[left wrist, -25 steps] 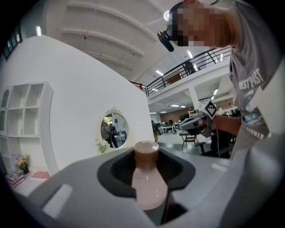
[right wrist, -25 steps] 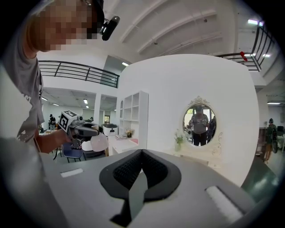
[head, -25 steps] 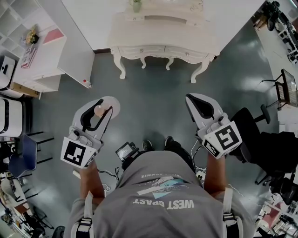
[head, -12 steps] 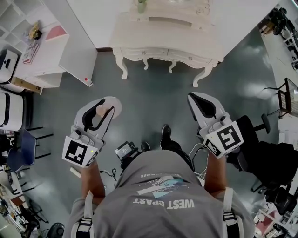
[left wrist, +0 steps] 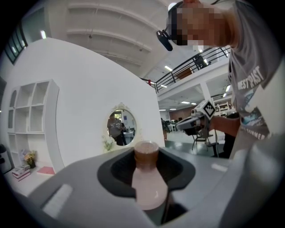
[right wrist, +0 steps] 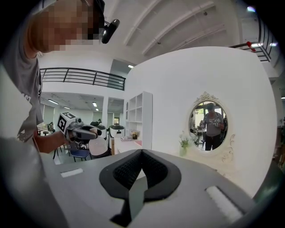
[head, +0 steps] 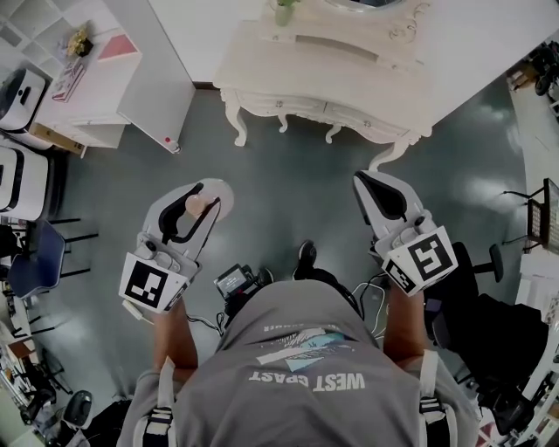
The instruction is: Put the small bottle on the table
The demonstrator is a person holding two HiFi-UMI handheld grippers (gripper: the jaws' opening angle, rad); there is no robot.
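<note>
Two left fingers (left wrist: 111, 171) pinch small bottle (left wrist: 149, 187).

In the head view the small bottle (head: 194, 205) shows only as a pinkish bit between the jaws of the left claw (head: 199, 195), the rest covered by them. In the left gripper view its lower end drops out of sight behind the claw's grey body. At 12 o'clock the top edge cuts off the back of the table (head: 349, 83), most of the plant (head: 282, 10) and nearly all the mirror (head: 376, 3).
</note>
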